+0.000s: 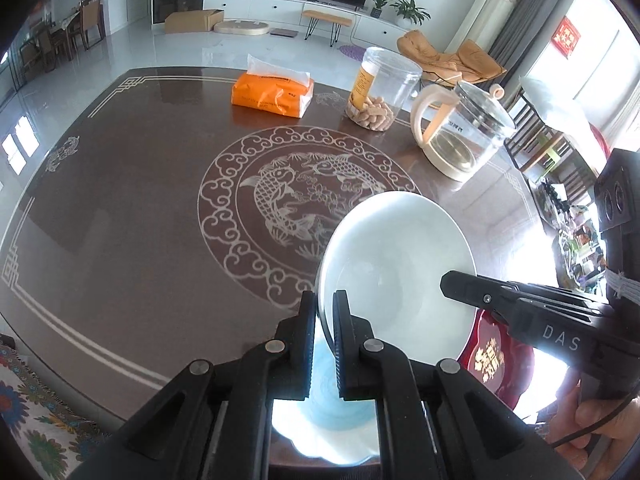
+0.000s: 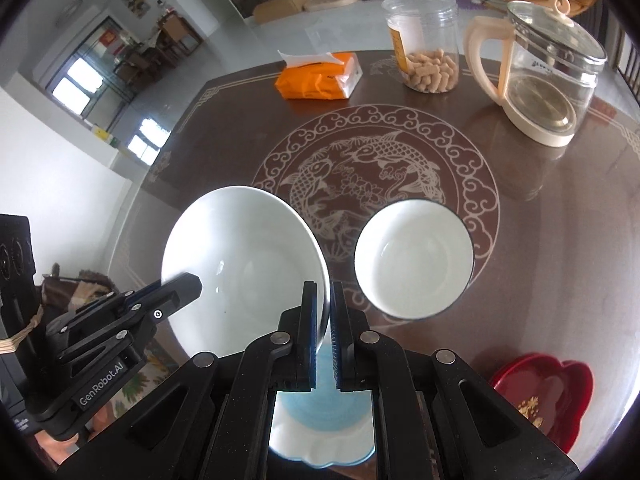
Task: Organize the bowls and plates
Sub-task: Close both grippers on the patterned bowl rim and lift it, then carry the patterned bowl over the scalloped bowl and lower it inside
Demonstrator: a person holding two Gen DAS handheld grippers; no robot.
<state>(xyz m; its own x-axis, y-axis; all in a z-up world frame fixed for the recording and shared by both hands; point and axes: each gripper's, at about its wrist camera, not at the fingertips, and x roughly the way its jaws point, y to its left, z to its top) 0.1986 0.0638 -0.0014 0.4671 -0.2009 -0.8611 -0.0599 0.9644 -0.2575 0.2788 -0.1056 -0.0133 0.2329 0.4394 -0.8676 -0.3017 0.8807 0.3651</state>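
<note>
A large white bowl [image 1: 400, 260] hangs in the air above the dark table, carried from both sides. My left gripper [image 1: 324, 300] is shut on the bowl's left rim. On the opposite rim of the same bowl [image 2: 248, 252], my right gripper [image 2: 324, 292] is shut too. Each gripper shows in the other's view, the right gripper [image 1: 452, 284] and the left gripper [image 2: 192, 284]. Below the bowl lies a white plate with a blue centre [image 2: 320, 440], partly hidden by the fingers. A smaller white bowl with a dark rim [image 2: 414, 258] stands on the table to the right.
A red lobed dish [image 2: 548, 392] sits at the near right of the table [image 1: 140, 220]. Along the far side stand an orange tissue pack [image 1: 272, 94], a clear snack jar [image 1: 380, 88] and a glass kettle [image 1: 460, 132]. A patterned cushion [image 1: 32, 420] lies off the table's near left edge.
</note>
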